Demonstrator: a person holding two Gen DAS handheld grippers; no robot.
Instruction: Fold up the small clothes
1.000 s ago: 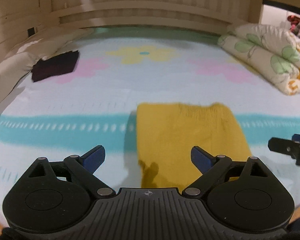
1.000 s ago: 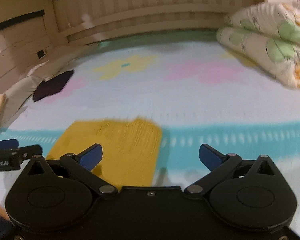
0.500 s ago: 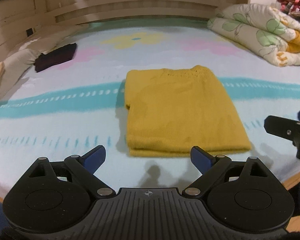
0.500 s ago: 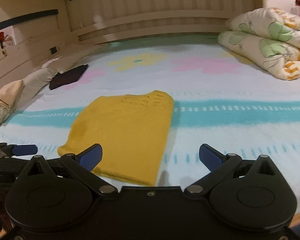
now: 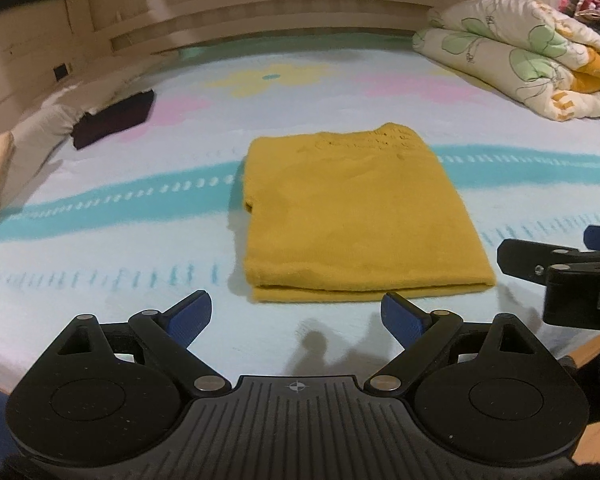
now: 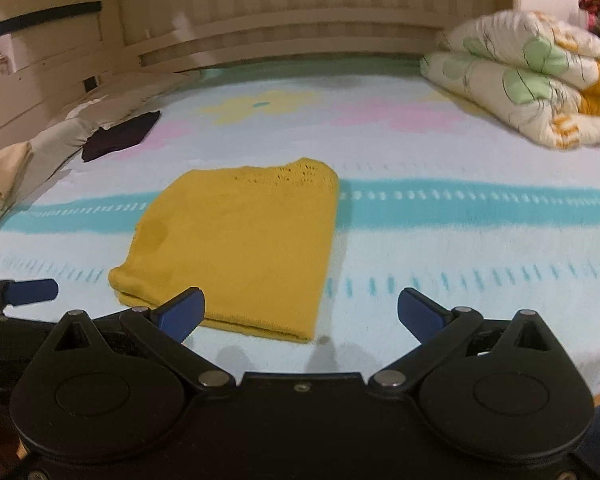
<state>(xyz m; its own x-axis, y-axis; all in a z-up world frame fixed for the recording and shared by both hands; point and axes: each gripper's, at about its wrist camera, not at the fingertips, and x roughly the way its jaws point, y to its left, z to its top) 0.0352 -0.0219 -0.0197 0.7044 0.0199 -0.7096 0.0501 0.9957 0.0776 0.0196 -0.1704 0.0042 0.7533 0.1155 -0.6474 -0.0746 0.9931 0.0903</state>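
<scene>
- Yellow garment (image 5: 356, 216) is sitting folded into a neat rectangle on the bed sheet (image 5: 140, 300), lying across the teal stripe (image 5: 112, 208), doubled edge facing the near side of the bed. You can see stacked layers along that near edge, so my read is the fold is basically done.
- Left gripper (image 5: 296, 314) is hanging just short of the garment's near edge, fingers spread wide, nothing between them. Right gripper (image 6: 300, 312) is the same deal: spread apart, empty, sitting off the garment's near right corner (its left finger overlaps the cloth in the right wrist view, but I can't tell if it touches).
- Both being open and off the cloth fits a release; there's nothing left to pinch.
- Versus a second ago: the garment filled the low part of both views right in front of the fingers and was all blurry. Now it's further out and sharp, so both grippers have backed away toward the bed's near edge.
- Dark folded cloth (image 5: 114, 120) sits well beyond the garment to the left, the rolled floral quilt (image 5: 520, 56) far off to its right.
</scene>
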